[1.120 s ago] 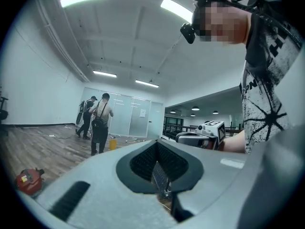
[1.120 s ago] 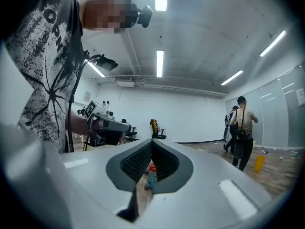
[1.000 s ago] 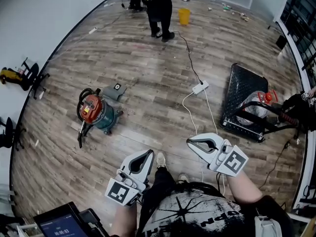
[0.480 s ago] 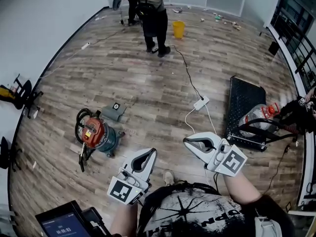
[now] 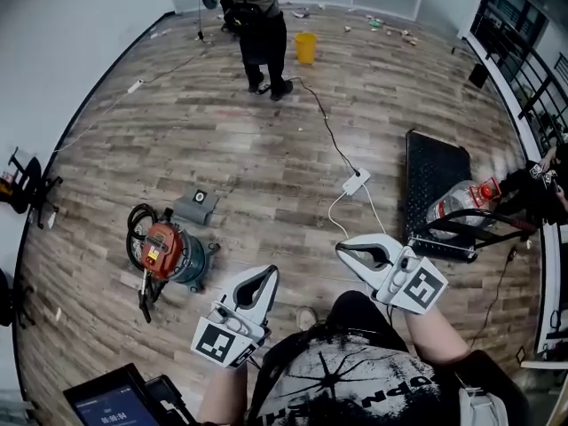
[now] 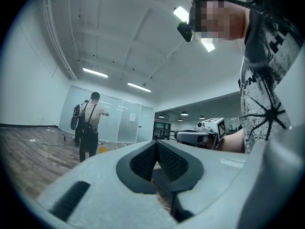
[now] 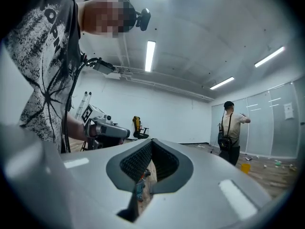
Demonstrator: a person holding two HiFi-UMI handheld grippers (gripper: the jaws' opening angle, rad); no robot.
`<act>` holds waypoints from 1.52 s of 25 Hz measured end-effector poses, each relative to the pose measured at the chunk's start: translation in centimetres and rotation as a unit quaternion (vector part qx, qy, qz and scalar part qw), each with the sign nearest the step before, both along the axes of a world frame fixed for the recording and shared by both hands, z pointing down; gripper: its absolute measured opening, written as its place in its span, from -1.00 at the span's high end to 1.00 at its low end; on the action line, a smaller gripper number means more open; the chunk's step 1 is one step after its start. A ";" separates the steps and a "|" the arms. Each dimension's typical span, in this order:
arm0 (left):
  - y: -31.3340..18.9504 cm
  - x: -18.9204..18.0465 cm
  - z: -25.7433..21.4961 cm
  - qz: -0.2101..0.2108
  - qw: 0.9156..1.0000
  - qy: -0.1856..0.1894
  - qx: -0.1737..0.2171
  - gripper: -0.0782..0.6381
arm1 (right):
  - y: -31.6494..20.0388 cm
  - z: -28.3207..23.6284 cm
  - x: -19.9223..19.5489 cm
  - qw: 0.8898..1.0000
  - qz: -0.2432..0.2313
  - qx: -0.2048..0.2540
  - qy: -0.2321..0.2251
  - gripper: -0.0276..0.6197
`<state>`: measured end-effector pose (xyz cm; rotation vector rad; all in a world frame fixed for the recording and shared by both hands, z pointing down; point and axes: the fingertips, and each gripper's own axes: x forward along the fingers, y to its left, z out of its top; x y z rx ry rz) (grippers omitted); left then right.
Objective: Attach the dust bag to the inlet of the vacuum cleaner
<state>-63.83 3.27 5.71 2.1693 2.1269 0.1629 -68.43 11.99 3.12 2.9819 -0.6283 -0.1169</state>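
The vacuum cleaner (image 5: pixel 169 252), an orange-topped canister with a black hose looped round it, is seen on the wooden floor (image 5: pixel 266 149), ahead and to the left of the person. A flat grey piece with a dark round hole, taken to be the dust bag (image 5: pixel 197 208), lies just beside it on its far side, apart from the inlet.

The bag is judged to be light, soft and limp, with a stiffer collar round the hole. It is best taken at the edge of that collar, so that the opening is kept flat and can be pressed onto the inlet. The canister is judged heavier and rigid, and may need to be steadied if it rolls.

The left gripper (image 5: pixel 265 273) and the right gripper (image 5: pixel 343 249) are held level in front of the body, well apart from bag and canister. The jaws of both are closed together, and nothing is held between them.
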 end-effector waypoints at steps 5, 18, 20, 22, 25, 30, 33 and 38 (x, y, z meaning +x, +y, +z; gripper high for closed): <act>1.9 1.1 0.0 0.013 1.000 -0.010 -0.007 0.78 | 1.7 0.0 1.9 1.000 0.002 0.001 -0.005 0.91; 14.1 11.6 0.9 -0.036 0.999 -0.010 -0.001 0.78 | 13.5 1.8 13.2 0.999 -0.046 0.011 0.012 0.91; 17.2 13.3 0.2 -0.043 0.999 -0.005 0.002 0.78 | 16.3 1.0 15.1 0.998 -0.057 0.015 0.020 0.91; 20.1 14.8 0.4 -0.041 0.999 0.004 0.021 0.78 | 19.0 0.3 16.7 0.997 -0.067 0.013 0.026 0.91; 24.5 17.2 -0.1 -0.046 0.999 0.004 0.010 0.78 | 22.8 0.2 18.9 0.996 -0.080 0.010 0.032 0.91; 30.9 19.4 -1.2 -0.051 0.999 0.015 -0.006 0.78 | 28.8 1.5 20.8 0.996 -0.087 0.016 0.020 0.91; 32.6 21.0 -0.6 -0.068 0.997 0.020 -0.002 0.78 | 31.2 2.4 22.1 0.995 -0.099 0.009 0.010 0.91; 34.0 23.5 0.3 -0.095 0.995 0.013 0.000 0.78 | 32.8 2.0 25.2 0.992 -0.121 0.021 0.019 0.91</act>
